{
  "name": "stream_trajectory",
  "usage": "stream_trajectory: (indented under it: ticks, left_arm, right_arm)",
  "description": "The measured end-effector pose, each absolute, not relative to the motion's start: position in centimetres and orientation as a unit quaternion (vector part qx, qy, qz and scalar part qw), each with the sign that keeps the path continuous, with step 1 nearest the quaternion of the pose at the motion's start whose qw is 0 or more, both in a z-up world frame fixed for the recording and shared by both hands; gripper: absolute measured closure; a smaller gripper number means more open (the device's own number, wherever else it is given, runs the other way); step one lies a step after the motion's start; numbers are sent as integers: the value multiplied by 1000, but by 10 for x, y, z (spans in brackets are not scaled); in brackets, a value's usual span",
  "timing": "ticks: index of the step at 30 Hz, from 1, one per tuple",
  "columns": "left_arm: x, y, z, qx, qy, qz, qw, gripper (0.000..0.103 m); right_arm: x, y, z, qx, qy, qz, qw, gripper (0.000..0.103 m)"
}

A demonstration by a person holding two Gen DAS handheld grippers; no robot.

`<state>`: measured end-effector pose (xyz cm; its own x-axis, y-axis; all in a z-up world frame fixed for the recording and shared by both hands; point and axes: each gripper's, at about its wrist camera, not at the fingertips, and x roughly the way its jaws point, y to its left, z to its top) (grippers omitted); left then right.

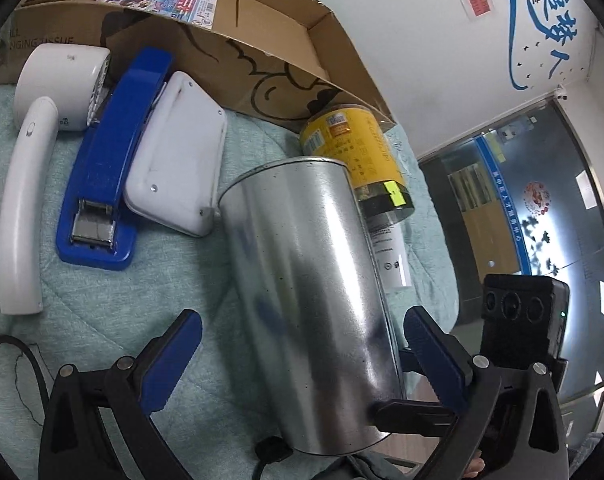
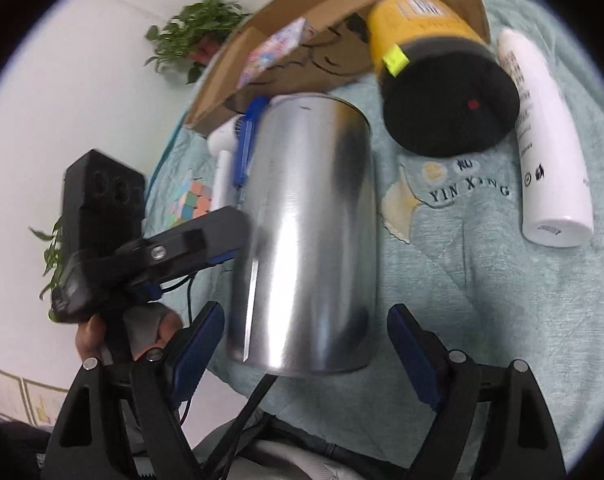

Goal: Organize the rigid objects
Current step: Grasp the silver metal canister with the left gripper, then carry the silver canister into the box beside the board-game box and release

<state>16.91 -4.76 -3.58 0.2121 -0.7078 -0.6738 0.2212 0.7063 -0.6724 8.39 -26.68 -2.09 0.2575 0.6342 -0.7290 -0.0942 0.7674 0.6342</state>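
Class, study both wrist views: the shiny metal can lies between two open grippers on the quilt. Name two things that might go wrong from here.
1. The shiny metal cylindrical can lies on its side between the wide-open fingers of the left gripper and right gripper; being smooth and round, it may roll or slip.
2. The yellow-labelled jar with a black lid and the white plastic bottle lie close by, so a nudge could knock them.

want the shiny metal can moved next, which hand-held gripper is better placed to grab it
Either could, but right looks better: the right hand-held gripper straddles the shiny metal cylinder can centrally, pads apart; the left hand-held gripper straddles it off-centre.
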Motion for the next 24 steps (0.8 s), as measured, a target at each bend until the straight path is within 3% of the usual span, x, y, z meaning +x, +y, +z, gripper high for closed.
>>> stream_trajectory:
  ticks: [3,11,24]
  left_arm:
    - [175,-52,-43,-219,551,-310,743,9]
    - [171,-55,-49,-223,552,-332,731,17]
    - [155,-50,-15,-184,497,-347,774,18]
  right_arm:
    - [94,-265,-36,271,572,257,730,18]
    - [85,-231,-23,182,555,250,772,17]
    - [77,-210,-1,153,507,250,810,17]
